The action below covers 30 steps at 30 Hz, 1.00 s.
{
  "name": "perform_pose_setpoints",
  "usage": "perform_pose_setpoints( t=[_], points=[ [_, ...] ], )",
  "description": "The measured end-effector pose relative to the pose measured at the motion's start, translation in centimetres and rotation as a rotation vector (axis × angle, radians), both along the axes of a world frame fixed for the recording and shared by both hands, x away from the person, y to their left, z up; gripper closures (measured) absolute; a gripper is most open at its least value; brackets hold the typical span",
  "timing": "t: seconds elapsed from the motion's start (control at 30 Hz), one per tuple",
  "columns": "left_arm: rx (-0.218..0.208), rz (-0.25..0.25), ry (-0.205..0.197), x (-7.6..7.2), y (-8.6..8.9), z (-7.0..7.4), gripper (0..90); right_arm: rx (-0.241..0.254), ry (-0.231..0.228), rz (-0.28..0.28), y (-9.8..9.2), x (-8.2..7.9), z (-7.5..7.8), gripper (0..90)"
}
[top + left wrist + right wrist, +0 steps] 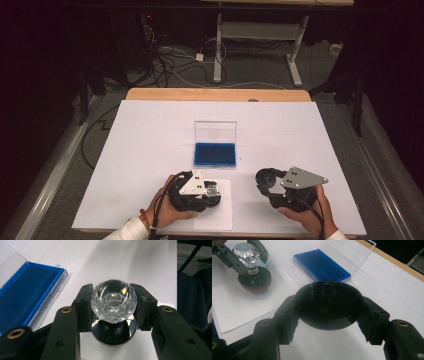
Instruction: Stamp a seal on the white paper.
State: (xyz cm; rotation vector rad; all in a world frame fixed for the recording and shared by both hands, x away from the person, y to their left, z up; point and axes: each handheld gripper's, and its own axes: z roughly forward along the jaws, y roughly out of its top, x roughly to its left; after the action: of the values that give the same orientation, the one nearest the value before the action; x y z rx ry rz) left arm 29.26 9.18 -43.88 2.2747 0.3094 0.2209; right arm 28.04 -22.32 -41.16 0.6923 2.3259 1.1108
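A stamp with a faceted clear crystal knob (113, 301) and a round black base (113, 334) stands on a small white paper sheet (222, 216). My left gripper (113, 305) is shut on the knob, one pad on each side. In the right gripper view the stamp (253, 275) shows a red underside resting on the paper (239, 305). My right gripper (328, 315) is shut on a round black cap (328, 303), held above the table to the right of the stamp. In the high view the left gripper (214, 191) and right gripper (265, 179) sit near the front edge.
An open ink pad case with a blue pad (215, 154) and an upright clear lid (215, 131) lies mid-table, just beyond both grippers. A large white sheet (150, 130) covers the wooden table (215, 94). Cables and a desk frame lie on the floor beyond.
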Motion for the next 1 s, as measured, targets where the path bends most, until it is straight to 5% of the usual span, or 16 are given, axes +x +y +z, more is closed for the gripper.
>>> perform_pose_setpoints(
  t=[1.0],
  points=[
    [0.020,-0.020,0.033,0.4,0.0,-1.6,54.4,-0.006,0.004,0.008,0.3,0.0,-0.1,38.5]
  ],
)
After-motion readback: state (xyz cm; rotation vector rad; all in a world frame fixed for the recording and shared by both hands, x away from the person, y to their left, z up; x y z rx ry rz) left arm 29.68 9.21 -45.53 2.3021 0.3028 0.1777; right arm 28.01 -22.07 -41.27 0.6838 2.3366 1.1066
